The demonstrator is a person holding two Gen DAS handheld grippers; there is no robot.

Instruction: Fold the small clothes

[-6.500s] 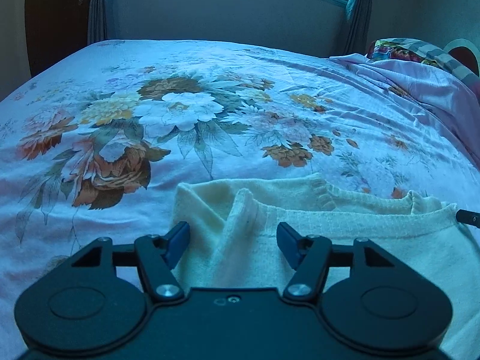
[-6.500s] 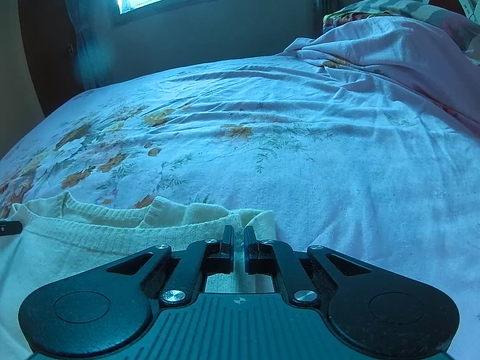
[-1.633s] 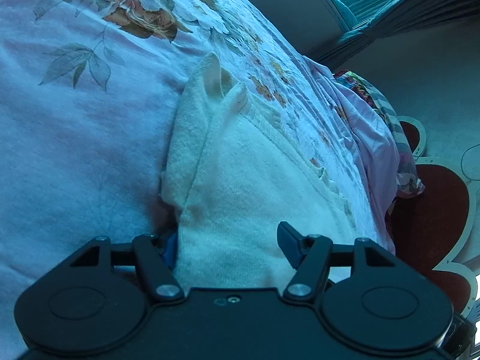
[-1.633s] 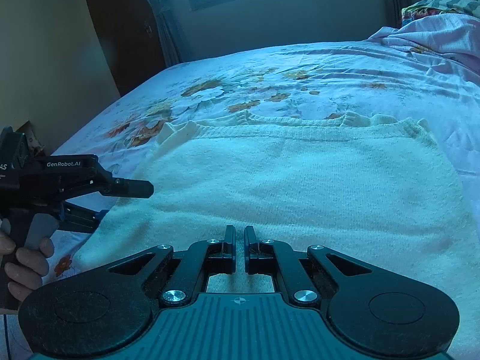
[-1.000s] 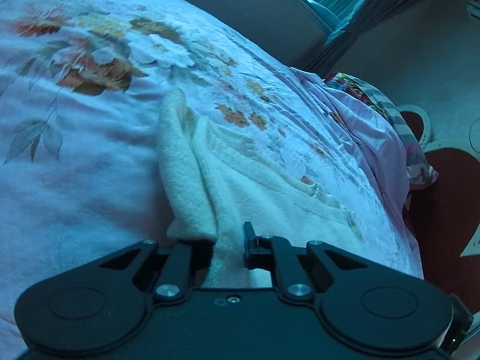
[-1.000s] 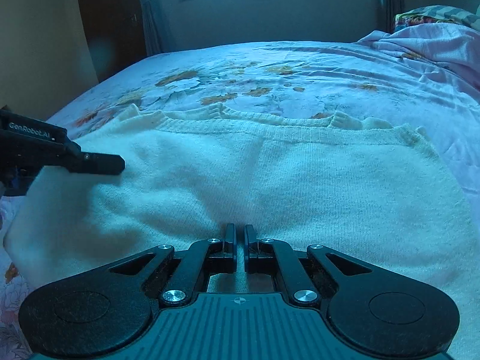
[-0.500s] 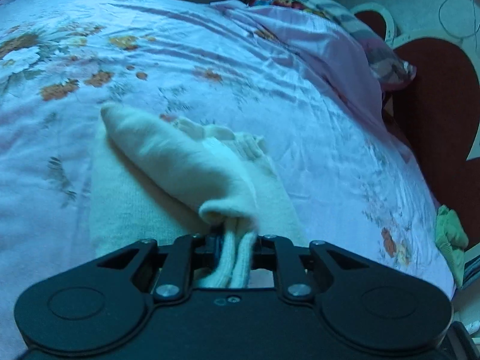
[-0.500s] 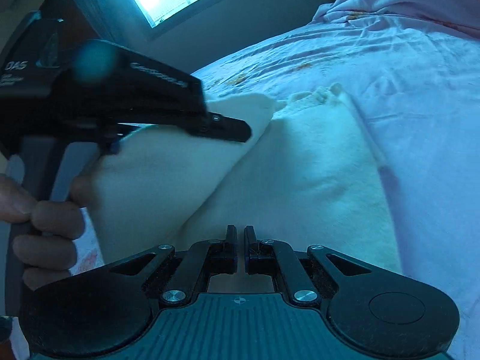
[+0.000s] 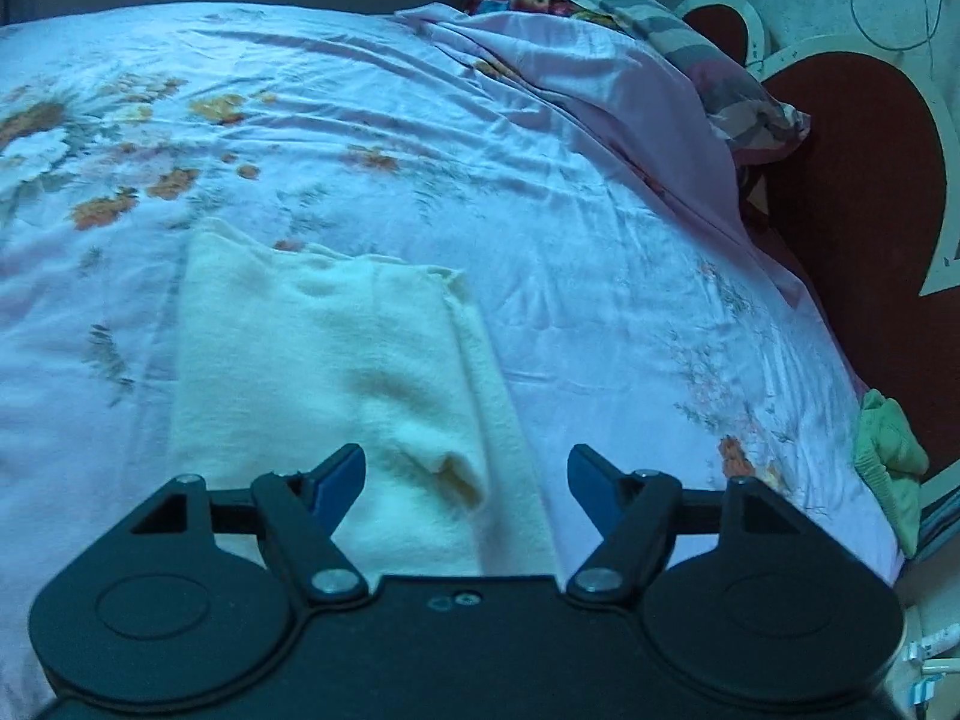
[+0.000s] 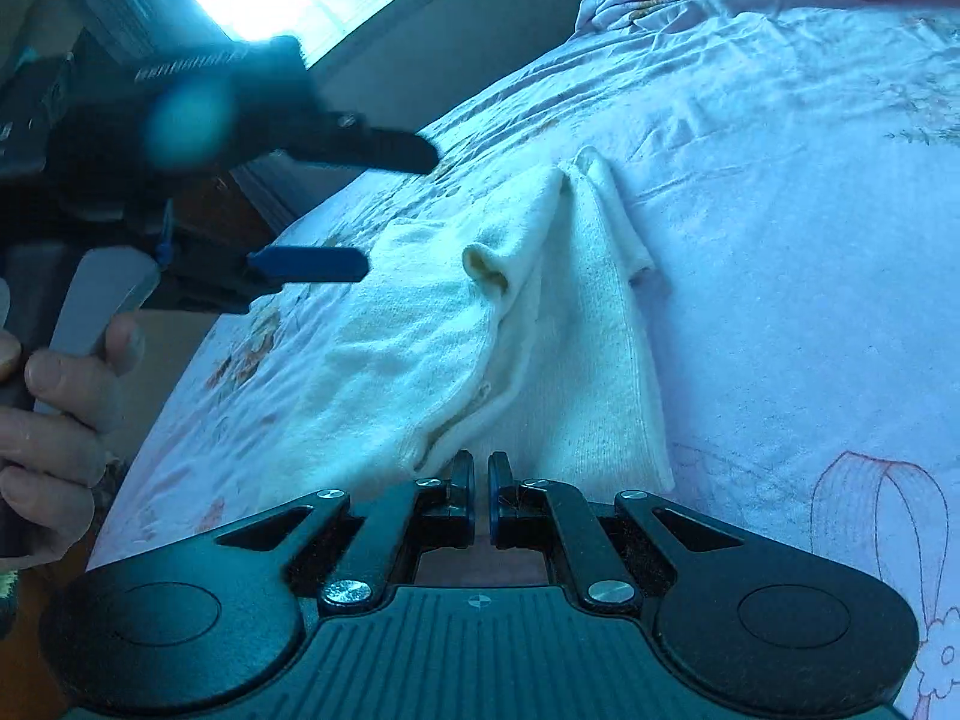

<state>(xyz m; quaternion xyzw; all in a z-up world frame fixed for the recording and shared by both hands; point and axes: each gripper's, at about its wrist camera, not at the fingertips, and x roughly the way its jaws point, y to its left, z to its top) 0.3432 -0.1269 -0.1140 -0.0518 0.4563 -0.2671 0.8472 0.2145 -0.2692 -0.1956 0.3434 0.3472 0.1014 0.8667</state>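
Left wrist view: left gripper (image 9: 467, 480) jaws opening, cream knit top (image 9: 324, 360) let go, nothing pinched. 1 side now lies folded over the top's middle on the floral bedsheet (image 9: 540, 180). Right gripper (image 10: 475, 489) pressed together at the top's near hem; grip unclear. Fold 1 looks done.

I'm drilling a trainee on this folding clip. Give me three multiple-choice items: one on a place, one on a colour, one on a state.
1. Where does the green cloth lie?
A. at the bed's edge
B. on the sweater
C. on the pillow

2. What colour is the sweater?
A. red
B. cream
C. black

3. How is the left gripper?
A. clamped on the sweater
B. jaws apart, pads off the sweater
C. gripping the bedsheet

Key: 1 A, it sits at the bed's right edge. 2 B, the knit is pale cream. 3 B, its jaws are opening and the blue pads stand clear of the folded sweater.
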